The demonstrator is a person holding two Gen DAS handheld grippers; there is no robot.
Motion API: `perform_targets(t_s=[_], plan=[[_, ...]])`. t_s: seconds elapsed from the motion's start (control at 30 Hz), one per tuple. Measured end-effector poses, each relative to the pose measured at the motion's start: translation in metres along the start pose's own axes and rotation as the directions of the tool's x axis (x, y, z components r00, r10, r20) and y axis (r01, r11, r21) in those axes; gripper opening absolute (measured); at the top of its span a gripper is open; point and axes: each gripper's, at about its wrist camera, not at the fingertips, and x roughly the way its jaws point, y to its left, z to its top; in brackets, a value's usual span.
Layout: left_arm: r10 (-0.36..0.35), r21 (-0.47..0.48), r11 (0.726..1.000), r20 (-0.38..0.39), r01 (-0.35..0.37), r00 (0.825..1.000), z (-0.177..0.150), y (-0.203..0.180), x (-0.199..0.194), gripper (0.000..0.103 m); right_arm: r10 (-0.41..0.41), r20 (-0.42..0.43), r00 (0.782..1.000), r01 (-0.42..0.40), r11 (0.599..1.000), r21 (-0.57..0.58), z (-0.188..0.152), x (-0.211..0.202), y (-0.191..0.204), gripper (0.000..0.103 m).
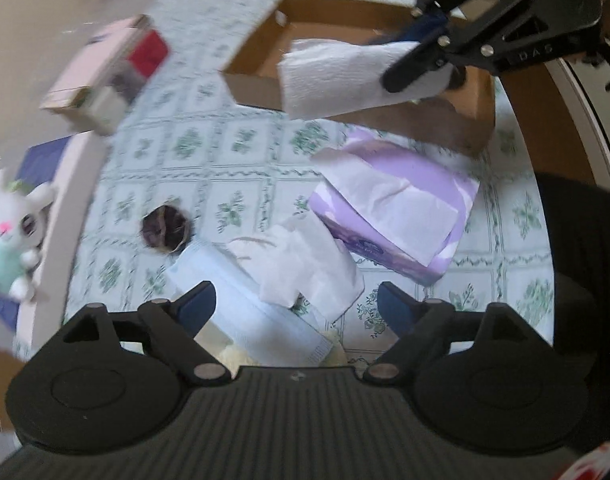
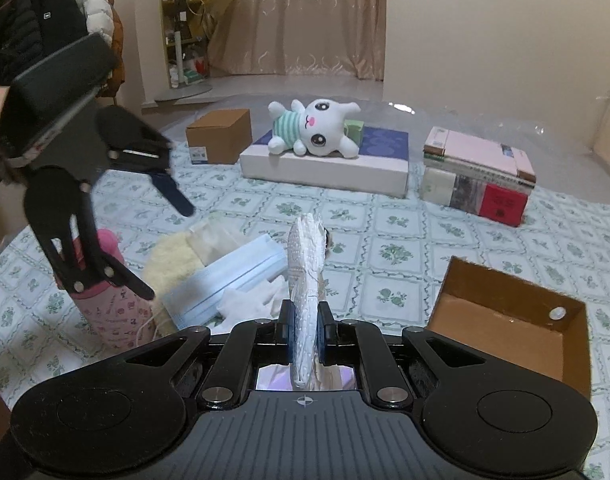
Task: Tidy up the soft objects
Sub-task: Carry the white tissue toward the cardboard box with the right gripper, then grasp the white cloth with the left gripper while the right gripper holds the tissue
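Right gripper (image 2: pixel 305 334): clenched on a folded white paper towel (image 2: pixel 305 280), which stands edge-on between its 2 fingers. In the left wrist view the same towel (image 1: pixel 337 80) hangs out of the right gripper (image 1: pixel 421 74), held in the air over the near wall of an open cardboard box (image 1: pixel 253 84). From the right wrist view that box (image 2: pixel 517 320) sits just right of the gripper, interior bare where visible.

Left gripper (image 1: pixel 297 304): released, its 2 blue-tipped fingers spread wide with nothing between them, hovering above the tablecloth (image 1: pixel 193 184). Directly ahead of it lie a blue face mask (image 1: pixel 245 312) and a crumpled white tissue (image 1: pixel 305 268), touching. Just ahead and to its right, a purple tissue pack (image 1: pixel 425 184) with 1 loose sheet draped on top. Far to its left, a white plush bunny (image 1: pixel 9 232) lies on a flat white box (image 1: pixel 69 184).

View from left wrist is motion-blurred.
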Motion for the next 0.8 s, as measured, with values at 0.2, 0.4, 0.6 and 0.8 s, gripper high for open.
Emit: perform_targets(t_s=[0.2,0.4,0.6,0.8], plan=[[-0.034,0.106,0.994,-0.066,0.041,0.997,0.013,0.017,0.045,0.088,0.008,-0.023,1.0,-0.007,1.0,0.022,-0.001,0.02,-0.007,0.011],[-0.082,0.17,0.98,-0.117,0.102,0.99,0.018,0.023,0.086,0.089,0.013,-0.026,1.0,-0.012,0.999,0.041,-0.004,0.033,-0.012,0.011],[-0.129,0.176,0.973,-0.116,0.148,0.985,0.026,0.027,0.11,0.089,-0.018,-0.045,0.999,0.02,0.998,0.062,-0.009,0.045,-0.02,0.011],[-0.142,0.209,0.962,-0.168,0.176,0.975,0.028,0.026,0.129,0.088,-0.027,-0.054,0.998,0.032,0.996,0.086,-0.014,0.051,-0.031,0.011]])
